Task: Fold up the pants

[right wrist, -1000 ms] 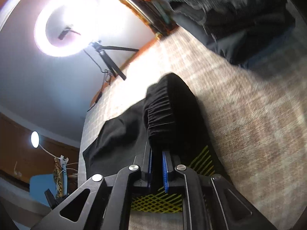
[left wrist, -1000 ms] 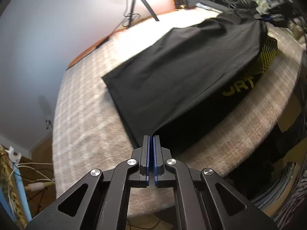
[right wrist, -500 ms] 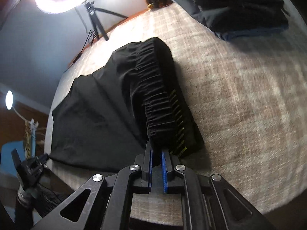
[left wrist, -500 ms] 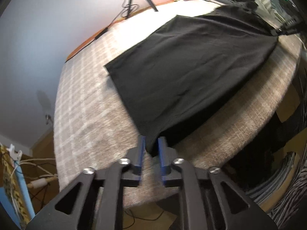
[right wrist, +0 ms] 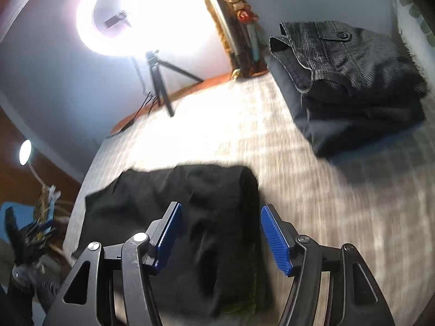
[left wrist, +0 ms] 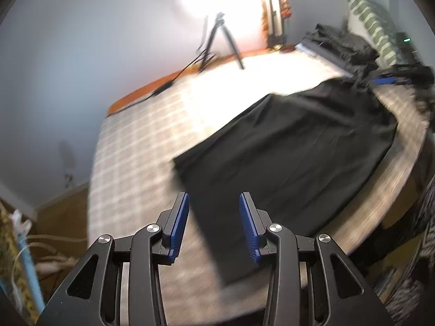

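Black pants (left wrist: 285, 163) lie folded lengthwise on the checked bed cover (left wrist: 141, 146). My left gripper (left wrist: 214, 225) hovers above the leg-end corner; its jaws are opening and the blue pads touch no cloth. In the right wrist view the waistband end of the pants (right wrist: 206, 217) lies flat under my right gripper (right wrist: 223, 236), whose jaws are opening wide with nothing pressed between them. The right gripper also shows far off in the left wrist view as a dark shape with blue pads (left wrist: 386, 80).
A pile of folded dark and grey garments (right wrist: 350, 81) sits at the far right of the bed. A ring light on a tripod (right wrist: 160, 81) stands at the far edge. The bed's near edge (left wrist: 380, 206) drops off beside the pants. Cables and clutter lie at lower left (left wrist: 24, 244).
Both grippers have let go of the pants and lifted away. The left jaws went from shut to parted; the right jaws sprang wide. The folded pants now rest flat.
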A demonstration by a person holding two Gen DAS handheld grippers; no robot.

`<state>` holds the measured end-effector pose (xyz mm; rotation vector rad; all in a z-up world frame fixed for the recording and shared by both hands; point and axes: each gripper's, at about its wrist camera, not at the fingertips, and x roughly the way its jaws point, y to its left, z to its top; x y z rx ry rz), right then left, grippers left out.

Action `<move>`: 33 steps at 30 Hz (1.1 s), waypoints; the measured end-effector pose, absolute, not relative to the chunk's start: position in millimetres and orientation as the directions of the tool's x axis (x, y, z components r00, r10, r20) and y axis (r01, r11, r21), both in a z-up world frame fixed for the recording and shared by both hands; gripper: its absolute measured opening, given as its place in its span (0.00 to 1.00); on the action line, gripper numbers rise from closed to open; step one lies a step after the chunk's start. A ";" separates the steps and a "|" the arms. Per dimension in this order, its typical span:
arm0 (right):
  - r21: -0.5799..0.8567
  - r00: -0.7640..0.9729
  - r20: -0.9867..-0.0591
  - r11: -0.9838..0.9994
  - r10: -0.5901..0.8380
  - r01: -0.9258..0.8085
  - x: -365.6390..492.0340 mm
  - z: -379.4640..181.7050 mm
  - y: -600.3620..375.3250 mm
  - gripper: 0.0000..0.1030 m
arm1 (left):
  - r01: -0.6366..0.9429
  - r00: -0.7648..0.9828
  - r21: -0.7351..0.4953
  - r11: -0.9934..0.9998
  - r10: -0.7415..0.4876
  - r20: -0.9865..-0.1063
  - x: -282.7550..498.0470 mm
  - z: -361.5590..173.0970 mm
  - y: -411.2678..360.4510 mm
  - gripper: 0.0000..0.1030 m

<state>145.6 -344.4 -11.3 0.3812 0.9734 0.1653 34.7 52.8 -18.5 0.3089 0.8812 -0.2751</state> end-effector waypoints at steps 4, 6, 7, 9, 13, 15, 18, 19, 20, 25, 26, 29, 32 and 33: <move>0.454 0.544 -0.763 0.888 0.349 0.068 184.3 -39.3 -355.1 0.63 | 0.413 0.592 0.111 0.904 -0.174 -0.787 59.1 -32.8 20.4 0.36; 0.465 0.521 -0.773 0.882 0.362 0.075 198.2 -53.1 -357.1 0.65 | 0.418 0.576 0.095 0.903 -0.183 -0.797 70.9 -45.6 11.4 0.36; 0.468 0.500 -0.782 0.881 0.373 0.075 205.4 -61.9 -356.6 0.65 | 0.417 0.567 0.088 0.905 -0.183 -0.803 76.7 -53.4 8.3 0.36; 0.459 0.475 -0.795 0.886 0.377 0.064 210.2 -71.2 -353.5 0.65 | 0.412 0.553 0.076 0.908 -0.183 -0.813 84.5 -65.1 5.4 0.36; 0.494 0.455 -0.782 0.869 0.426 0.035 215.3 -80.8 -349.6 0.51 | 0.393 0.525 0.064 0.917 -0.166 -0.834 98.2 -86.9 5.1 0.36; 0.501 0.449 -0.777 0.866 0.442 0.015 214.2 -77.8 -345.9 0.34 | 0.384 0.517 0.062 0.921 -0.159 -0.841 101.8 -91.7 7.6 0.36; 0.513 0.469 -0.750 0.857 0.467 -0.033 208.7 -64.4 -335.1 0.25 | 0.360 0.510 0.056 0.931 -0.146 -0.847 108.3 -97.8 13.3 0.36; 0.479 0.484 -0.752 0.875 0.447 -0.063 206.5 -56.4 -329.2 0.25 | 0.352 0.508 0.056 0.934 -0.141 -0.850 109.7 -99.5 14.7 0.36; 0.391 0.508 -0.773 0.916 0.381 -0.091 204.1 -47.1 -321.7 0.25 | 0.346 0.505 0.061 0.936 -0.131 -0.853 111.5 -102.3 16.7 0.36; 0.170 0.497 -0.853 0.985 0.159 -0.023 210.7 -57.7 -320.3 0.24 | 0.326 0.512 0.078 0.942 -0.106 -0.852 113.9 -105.0 20.7 0.38; 0.156 0.488 -0.860 0.987 0.149 -0.027 211.8 -60.1 -318.5 0.25 | 0.320 0.516 0.083 0.944 -0.100 -0.851 114.0 -104.6 21.8 0.38; 0.094 0.482 -0.869 0.994 0.107 -0.051 211.8 -60.1 -311.4 0.37 | 0.299 0.526 0.088 0.950 -0.087 -0.846 114.5 -102.4 28.1 0.38; 0.109 0.514 -0.851 0.994 0.109 -0.029 205.1 -48.3 -322.3 0.51 | 0.271 0.546 0.077 0.959 -0.087 -0.833 115.4 -96.5 32.6 0.38; 0.129 0.523 -0.844 0.992 0.117 -0.014 201.8 -44.2 -327.3 0.58 | 0.270 0.553 0.072 0.960 -0.093 -0.828 115.4 -94.2 32.9 0.38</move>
